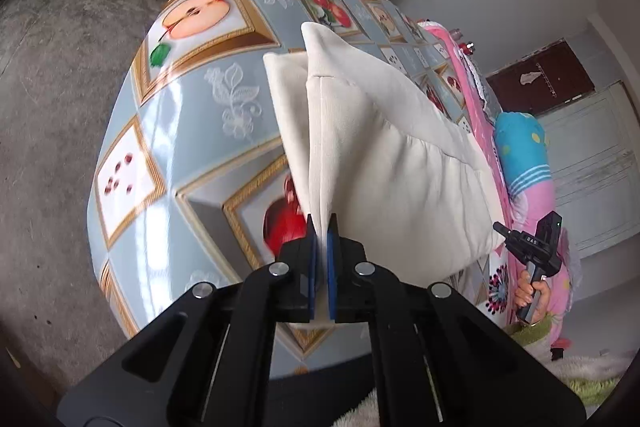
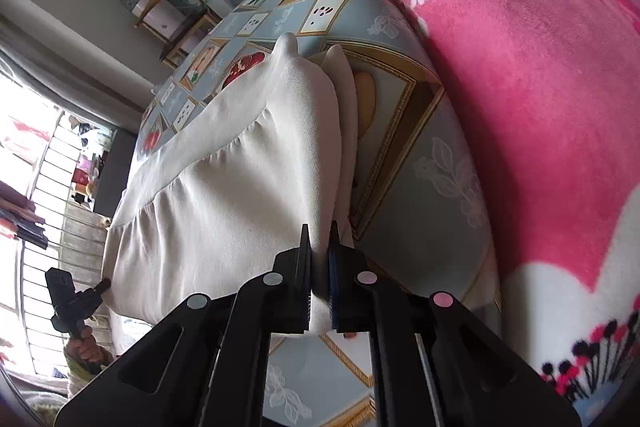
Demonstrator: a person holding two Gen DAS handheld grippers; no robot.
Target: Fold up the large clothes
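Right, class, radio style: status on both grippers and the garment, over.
Left gripper shut on cream garment. Right gripper shut on same garment, opposite edge. Garment partly folded on tablecloth. Pink blanket alongside, not in the way.

The cream-white garment [image 1: 400, 163] is one large piece of soft, finely ribbed cloth, already doubled over so that several layers stack along one edge. A gathered seam runs across it, with small puckers fanning out below. Its near edge is lifted clear of the fruit-patterned tablecloth [image 1: 192, 131] at two corners, so the cloth hangs taut between them, while the far folded end [image 2: 288, 51] rests on the table in rounded points. From the right wrist view the layers [image 2: 344, 107] show as separate folds lying side by side.
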